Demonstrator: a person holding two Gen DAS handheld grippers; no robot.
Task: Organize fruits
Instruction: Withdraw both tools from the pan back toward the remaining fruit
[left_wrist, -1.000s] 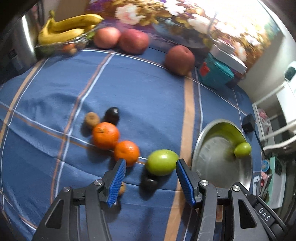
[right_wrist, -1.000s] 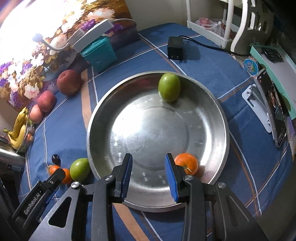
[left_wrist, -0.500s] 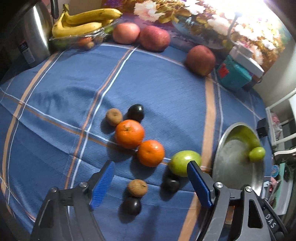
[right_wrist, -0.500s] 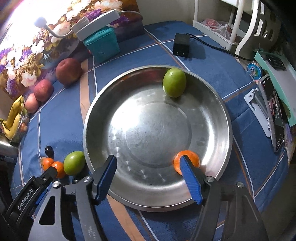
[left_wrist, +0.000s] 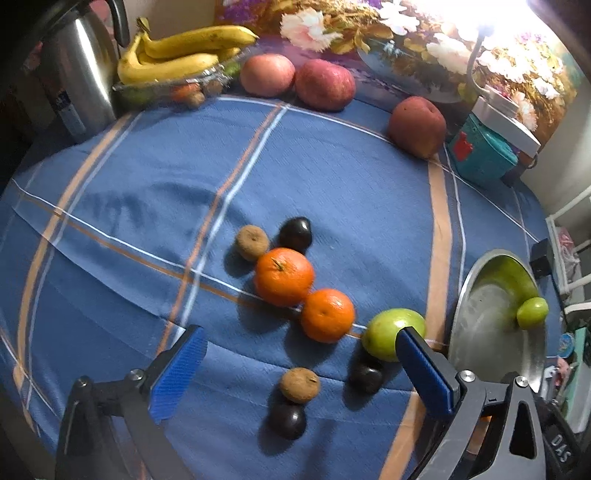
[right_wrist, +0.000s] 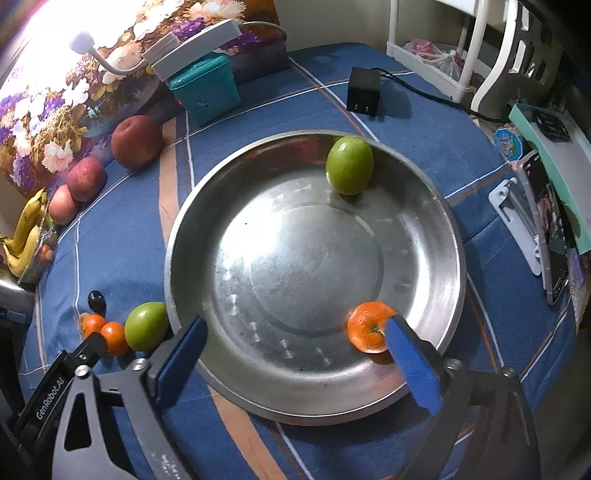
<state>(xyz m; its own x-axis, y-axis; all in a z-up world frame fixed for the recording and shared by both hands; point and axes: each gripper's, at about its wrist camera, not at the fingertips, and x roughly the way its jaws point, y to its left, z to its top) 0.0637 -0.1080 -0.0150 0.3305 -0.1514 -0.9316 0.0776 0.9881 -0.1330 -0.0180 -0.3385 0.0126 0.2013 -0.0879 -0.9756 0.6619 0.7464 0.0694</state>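
Observation:
A steel bowl (right_wrist: 424, 177) holds a green fruit (right_wrist: 349, 164) at its far rim and an orange (right_wrist: 367, 326) near its front. My right gripper (right_wrist: 297, 363) hovers open over the bowl's near edge, empty. On the blue cloth, two oranges (left_wrist: 283, 276) (left_wrist: 327, 315), a green fruit (left_wrist: 389, 332), dark plums (left_wrist: 295, 232) and brown fruits (left_wrist: 299, 384) lie in a cluster. My left gripper (left_wrist: 303, 376) hangs open above that cluster, holding nothing. The bowl (left_wrist: 480, 295) sits to its right.
Bananas (left_wrist: 184, 51) in a clear tray, a steel kettle (left_wrist: 77, 74) and three red apples (left_wrist: 325, 88) line the back. A teal box (right_wrist: 203, 88) with a lamp, a black adapter (right_wrist: 364, 92) and a phone (right_wrist: 550, 229) lie around the bowl.
Both grippers went from nearly closed to wide open. The left one pulled back and up from the green fruit, showing more fruit. The orange stays in the bowl.

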